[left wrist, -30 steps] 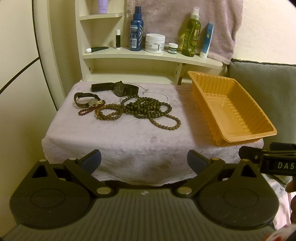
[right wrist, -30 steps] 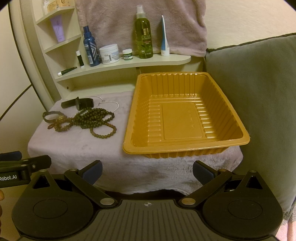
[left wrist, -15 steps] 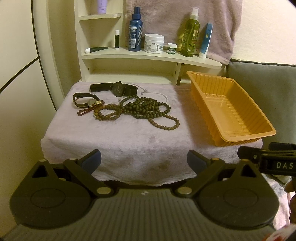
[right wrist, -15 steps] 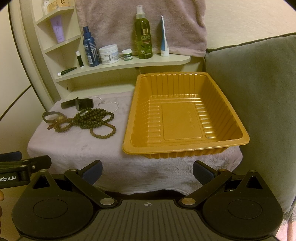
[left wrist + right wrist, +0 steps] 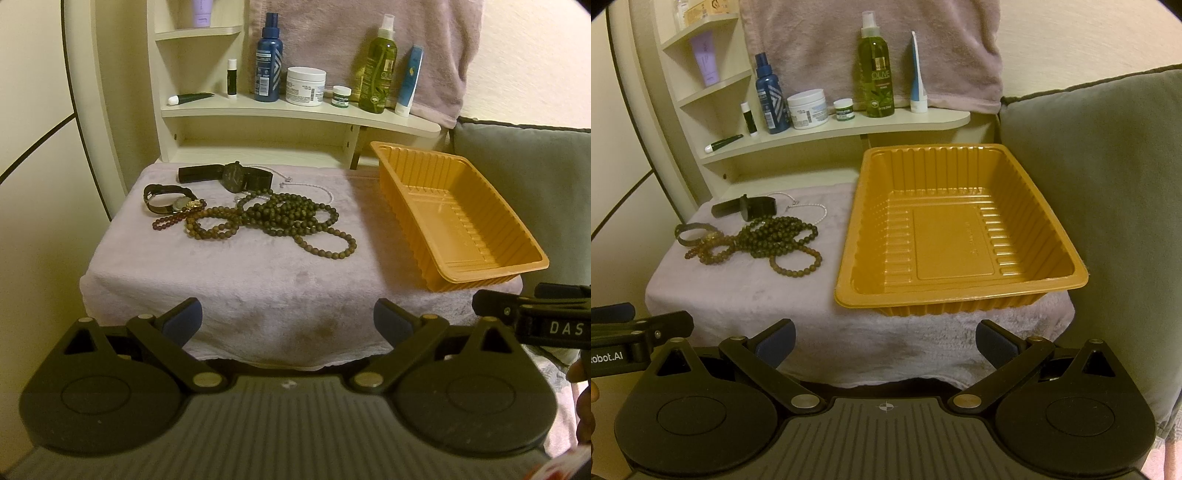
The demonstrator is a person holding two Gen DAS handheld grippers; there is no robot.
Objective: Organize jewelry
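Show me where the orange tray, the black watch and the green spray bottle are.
orange tray (image 5: 960, 240), right wrist view, flat floor.
black watch (image 5: 233, 176), left wrist view, round dial.
green spray bottle (image 5: 876, 79), right wrist view, label.

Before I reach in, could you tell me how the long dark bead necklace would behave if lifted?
The dark bead necklace lies in loose overlapping loops, so it probably hangs limp. It overlaps the brown bead bracelet, which may drag along.

we see a ribbed orange tray (image 5: 960, 291), dark brown bead necklaces (image 5: 291, 218), a pale lilac cloth (image 5: 240, 280) and a black watch (image 5: 232, 176).
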